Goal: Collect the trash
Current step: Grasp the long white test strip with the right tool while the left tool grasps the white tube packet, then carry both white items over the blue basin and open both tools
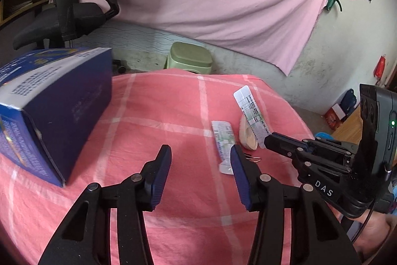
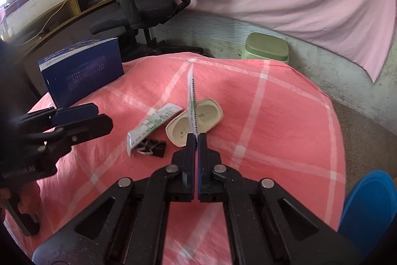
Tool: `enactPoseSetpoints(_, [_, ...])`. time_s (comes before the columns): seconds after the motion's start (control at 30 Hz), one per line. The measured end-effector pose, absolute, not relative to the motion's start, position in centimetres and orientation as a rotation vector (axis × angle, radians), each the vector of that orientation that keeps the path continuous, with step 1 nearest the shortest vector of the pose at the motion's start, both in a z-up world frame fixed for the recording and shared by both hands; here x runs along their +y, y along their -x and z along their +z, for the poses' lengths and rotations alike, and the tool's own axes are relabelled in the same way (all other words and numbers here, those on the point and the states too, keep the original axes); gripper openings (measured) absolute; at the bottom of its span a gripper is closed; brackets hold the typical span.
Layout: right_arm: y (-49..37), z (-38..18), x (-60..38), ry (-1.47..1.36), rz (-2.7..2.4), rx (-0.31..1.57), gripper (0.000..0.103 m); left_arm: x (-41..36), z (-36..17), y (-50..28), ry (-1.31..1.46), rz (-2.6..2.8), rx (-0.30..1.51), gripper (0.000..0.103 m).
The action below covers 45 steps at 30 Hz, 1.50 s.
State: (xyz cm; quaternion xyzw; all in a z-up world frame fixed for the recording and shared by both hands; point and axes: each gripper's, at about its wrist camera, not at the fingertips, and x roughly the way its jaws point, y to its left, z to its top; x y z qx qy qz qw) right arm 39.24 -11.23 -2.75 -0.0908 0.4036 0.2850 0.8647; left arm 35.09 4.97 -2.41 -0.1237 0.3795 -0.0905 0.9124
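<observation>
Pink checked cloth (image 2: 273,121) covers the surface, and on it stands a dark blue carton (image 1: 57,116) with small white print too blurred to read; its flaps look shut, so whatever is inside is hidden. Beyond the far edge of the surface a pale green lidded bin (image 1: 189,61) sits on the floor, lid down, contents unseen.

Held up off the cloth is 1 printed sachet (image 2: 192,101), pinched at its lower end by the right hand-held gripper (image 2: 197,138), whose fingers are pressed together on it. Its label carries green and black lines of text, not legible. A 2nd sachet (image 1: 223,140) of the same kind lies flat on the cloth, just beside a cream plastic tray (image 2: 196,123) that rests with its hollow side up. Black binder clips (image 2: 152,148) lie touching the near end of the flat sachet.

Left hand-held gripper (image 1: 201,158) hovers with its fingers wide apart, holding nothing, the flat sachet near its right fingertip. White letters "DAS" show on the right hand-held gripper's body in the left wrist view.
</observation>
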Motion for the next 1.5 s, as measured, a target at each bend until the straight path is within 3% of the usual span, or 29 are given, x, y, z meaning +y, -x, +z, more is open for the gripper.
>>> enactPoseSetpoints(0.3, [-38.2,-2.3,-14.4,0.135,0.539,0.84,0.026,2.4,-3.2,-38.2,0.217,-0.226,0.905,0.043])
enactPoseSetpoints(0.37, [-37.9,-2.3,-14.8,0.132,0.533,0.842,0.026,2.4,-3.1,-38.7,0.242,-0.237,0.911,0.038])
enactPoseSetpoints(0.43, [-37.6,-2.2,-15.1,0.127,0.527,0.843,0.026,2.5,-3.3,-39.1,0.266,-0.242,0.934,0.024])
enactPoseSetpoints(0.5, [-37.3,-2.2,-15.3,0.118,0.524,0.845,0.026,2.5,-3.5,-39.5,0.269,-0.228,0.948,0.02])
enactPoseSetpoints(0.77, [-36.5,-2.2,-15.6,0.085,0.501,0.854,0.026,2.6,-3.2,-39.3,0.284,-0.241,0.978,0.017])
enactPoseSetpoints(1.07, [-33.7,-1.4,-16.9,-0.002,0.476,0.806,0.025,2.8,-1.5,-34.1,0.267,-0.2,0.821,0.015])
enactPoseSetpoints(1.5, [-28.2,4.6,-20.6,-0.099,0.432,0.471,0.025,-2.2,5.7,-27.6,0.154,-0.23,0.416,0.015])
